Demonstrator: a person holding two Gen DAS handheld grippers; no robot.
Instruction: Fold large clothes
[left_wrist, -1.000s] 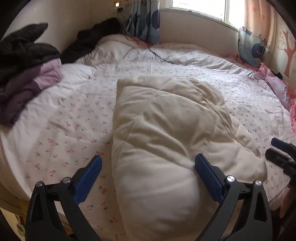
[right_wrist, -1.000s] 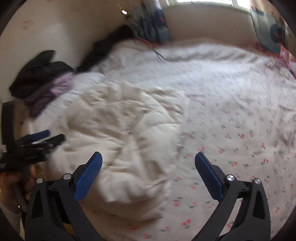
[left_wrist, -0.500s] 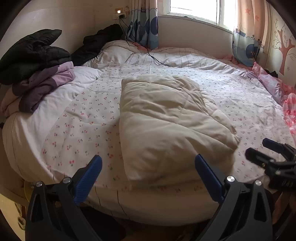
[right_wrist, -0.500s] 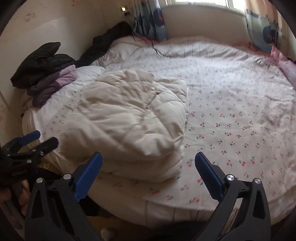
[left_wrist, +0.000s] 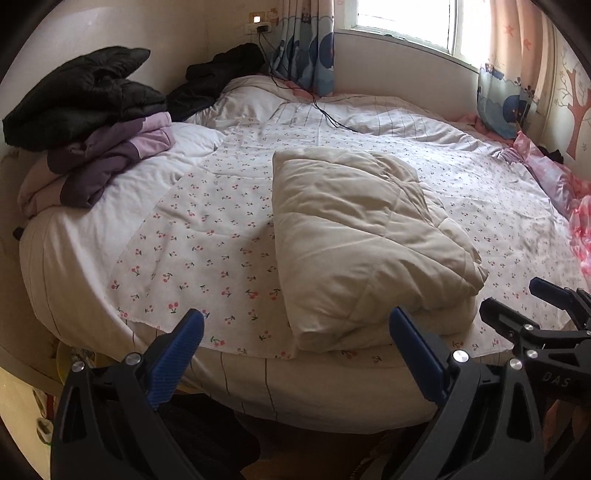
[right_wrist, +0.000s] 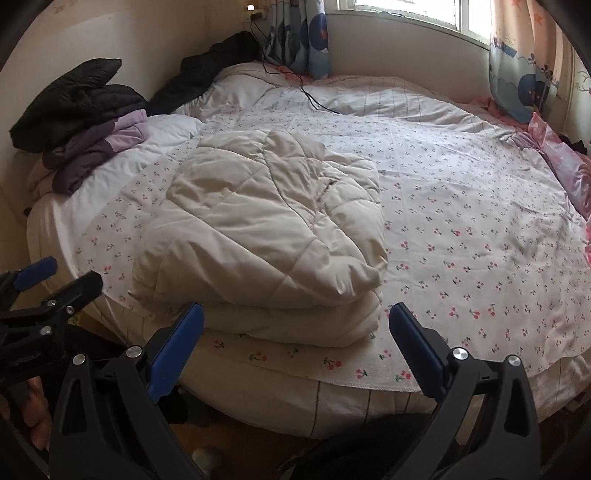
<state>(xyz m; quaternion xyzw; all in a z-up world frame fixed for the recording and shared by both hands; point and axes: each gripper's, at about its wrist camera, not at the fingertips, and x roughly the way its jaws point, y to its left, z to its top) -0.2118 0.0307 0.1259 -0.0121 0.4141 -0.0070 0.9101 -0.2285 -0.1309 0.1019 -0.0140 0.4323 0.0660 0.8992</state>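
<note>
A cream quilted coat lies folded into a thick rectangle near the front edge of the round bed; the right wrist view shows the coat left of centre. My left gripper hangs open off the bed's front edge, nothing between its blue pads. My right gripper is also open and empty, just short of the coat's near fold. Each gripper shows in the other's view: the right gripper at lower right, the left gripper at lower left, both with jaws apart.
A pile of black and purple clothes sits at the bed's left side. Another dark garment lies by the wall with a cable trailing across the sheet. Curtains and a window are behind; pink bedding lines the right edge.
Both grippers have pulled back from over the coat to beyond the bed's front edge, staying open. The coat lies still in its folded shape.
</note>
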